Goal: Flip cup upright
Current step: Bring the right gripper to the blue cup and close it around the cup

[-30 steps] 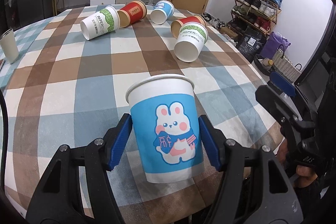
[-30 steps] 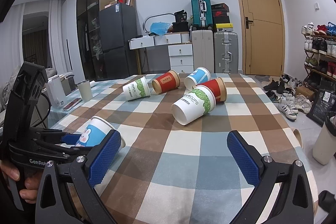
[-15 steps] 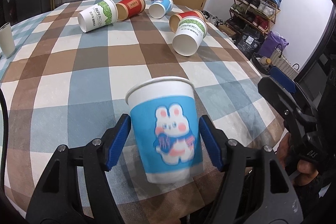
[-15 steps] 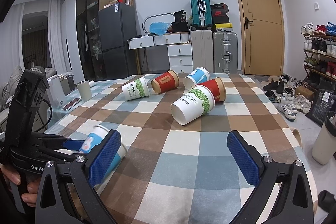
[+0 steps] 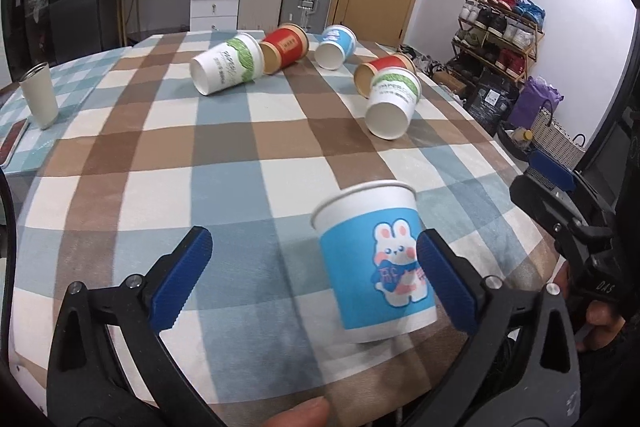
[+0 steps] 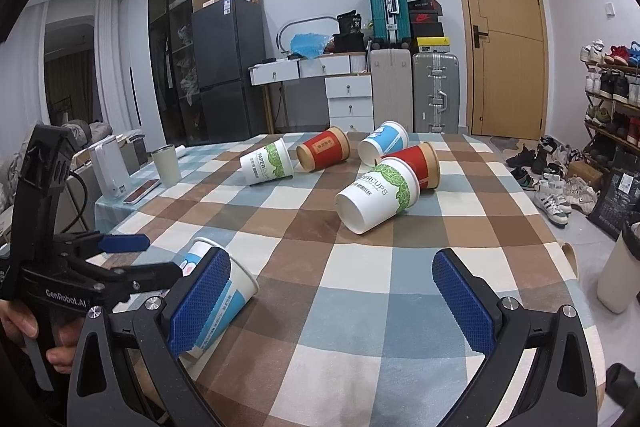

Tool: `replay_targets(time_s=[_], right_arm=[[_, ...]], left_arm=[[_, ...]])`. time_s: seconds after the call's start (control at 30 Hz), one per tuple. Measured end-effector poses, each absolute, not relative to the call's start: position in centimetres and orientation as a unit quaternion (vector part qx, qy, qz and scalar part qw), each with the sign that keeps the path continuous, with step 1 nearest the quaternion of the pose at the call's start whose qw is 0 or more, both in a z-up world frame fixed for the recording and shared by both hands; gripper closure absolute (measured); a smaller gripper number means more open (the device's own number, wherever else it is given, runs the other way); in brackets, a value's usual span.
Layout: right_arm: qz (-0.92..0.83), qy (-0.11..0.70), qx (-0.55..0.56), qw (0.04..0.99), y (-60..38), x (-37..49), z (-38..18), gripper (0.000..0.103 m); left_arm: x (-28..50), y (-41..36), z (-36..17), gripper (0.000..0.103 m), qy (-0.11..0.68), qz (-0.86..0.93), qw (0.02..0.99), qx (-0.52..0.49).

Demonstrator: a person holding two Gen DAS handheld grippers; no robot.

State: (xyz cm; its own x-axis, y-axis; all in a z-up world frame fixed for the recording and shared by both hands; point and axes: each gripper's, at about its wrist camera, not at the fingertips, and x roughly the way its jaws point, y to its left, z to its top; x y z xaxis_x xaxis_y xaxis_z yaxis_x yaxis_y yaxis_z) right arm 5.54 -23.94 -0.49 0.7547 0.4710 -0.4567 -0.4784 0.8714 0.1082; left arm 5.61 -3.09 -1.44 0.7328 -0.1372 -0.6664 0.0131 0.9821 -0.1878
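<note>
A blue paper cup with a rabbit (image 5: 378, 265) stands upright on the checked tablecloth near the table's front edge. My left gripper (image 5: 314, 277) is open wide; the cup stands against its right finger (image 5: 446, 283), apart from the left one. In the right wrist view the same cup (image 6: 224, 293) shows partly behind my right gripper's left finger (image 6: 200, 301). My right gripper (image 6: 332, 301) is open and empty, and the left gripper (image 6: 120, 247) shows at the left edge.
Several paper cups lie on their sides at the table's far half: a green-print white one (image 5: 226, 69), a red one (image 5: 285, 47), a blue one (image 5: 335, 47), a red one (image 5: 380, 71) and another white one (image 5: 392, 103). A metal tumbler (image 5: 39, 101) stands far left.
My left gripper has opened and let go of the rabbit cup, which now stands on the table by the right finger. The left wrist view has tilted up.
</note>
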Motion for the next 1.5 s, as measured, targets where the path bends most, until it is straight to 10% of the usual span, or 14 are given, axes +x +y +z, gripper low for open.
replay_targets(time_s=[1.5], right_arm=[[0.342,0.576,0.127,0.732,-14.2,13.3,-4.9,0.003]], left_arm=[[3.2,2.6,-1.8,0.001,0.312,0.013,0.948,-0.066]])
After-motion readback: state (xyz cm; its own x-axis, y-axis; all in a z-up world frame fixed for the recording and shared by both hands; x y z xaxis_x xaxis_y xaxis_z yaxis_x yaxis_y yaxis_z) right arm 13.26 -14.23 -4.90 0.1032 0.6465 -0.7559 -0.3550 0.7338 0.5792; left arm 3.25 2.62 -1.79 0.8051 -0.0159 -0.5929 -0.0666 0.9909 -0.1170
